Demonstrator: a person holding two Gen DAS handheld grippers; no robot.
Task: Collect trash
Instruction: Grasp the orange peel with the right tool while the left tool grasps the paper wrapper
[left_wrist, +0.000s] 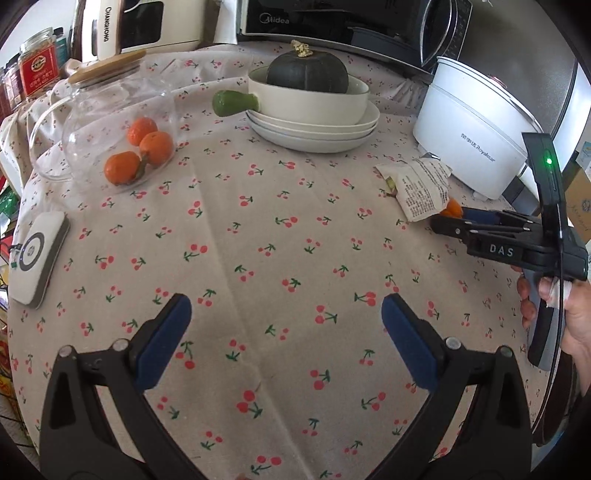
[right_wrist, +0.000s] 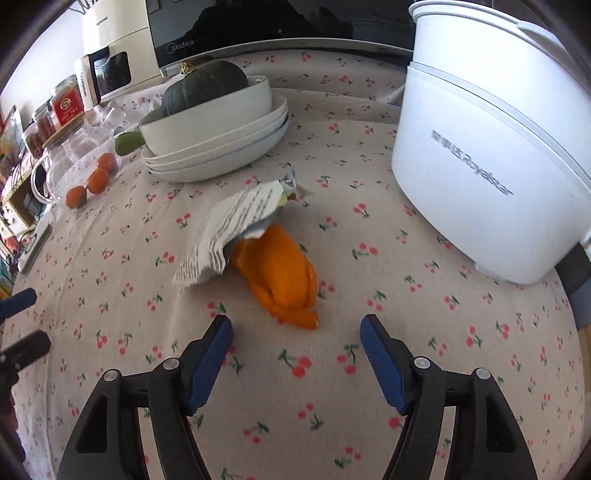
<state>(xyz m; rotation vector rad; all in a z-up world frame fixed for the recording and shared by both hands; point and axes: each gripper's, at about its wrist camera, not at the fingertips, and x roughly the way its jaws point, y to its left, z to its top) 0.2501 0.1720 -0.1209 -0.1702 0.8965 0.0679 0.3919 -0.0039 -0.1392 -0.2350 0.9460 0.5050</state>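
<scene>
**me:** Orange peel (right_wrist: 280, 275) is what I'm lining up on. From my right claw (right_wrist: 297, 360) it sits at about 12 o'clock, just ahead of the tips and a hair toward 11. Long axis runs from 10 o'clock up under the wrapper down to 5 o'clock, so it's skewed across my jaws rather than square to them.

**other guy:** claw state?

**me:** Right one is released, blue pads apart, nothing between them, only cherry-print tablecloth (right_wrist: 332, 406). Left claw (left_wrist: 286, 338) is also spread wide and empty, hanging over bare cloth mid-table. The peel is way off at its 2 o'clock, so the right hand is clearly the nearer one.

**other guy:** what's in the way?

**me:** A crumpled printed wrapper (right_wrist: 229, 236) lies over the far end of the peel, touching it. That's trash too, so I reckon clipping it is no disaster, but a clean pinch probably wants the near, bare end. White cooker (right_wrist: 480, 166) stands at 2 o'clock, apart from the peel but close enough that I'd mind my right finger. Stacked plates (right_wrist: 221, 162) with the bowl and squash (right_wrist: 205, 88) are at 11 o'clock, well behind. Tangerines (right_wrist: 92, 181) by the glass jar (left_wrist: 110, 122) are far left, not in play.
</scene>
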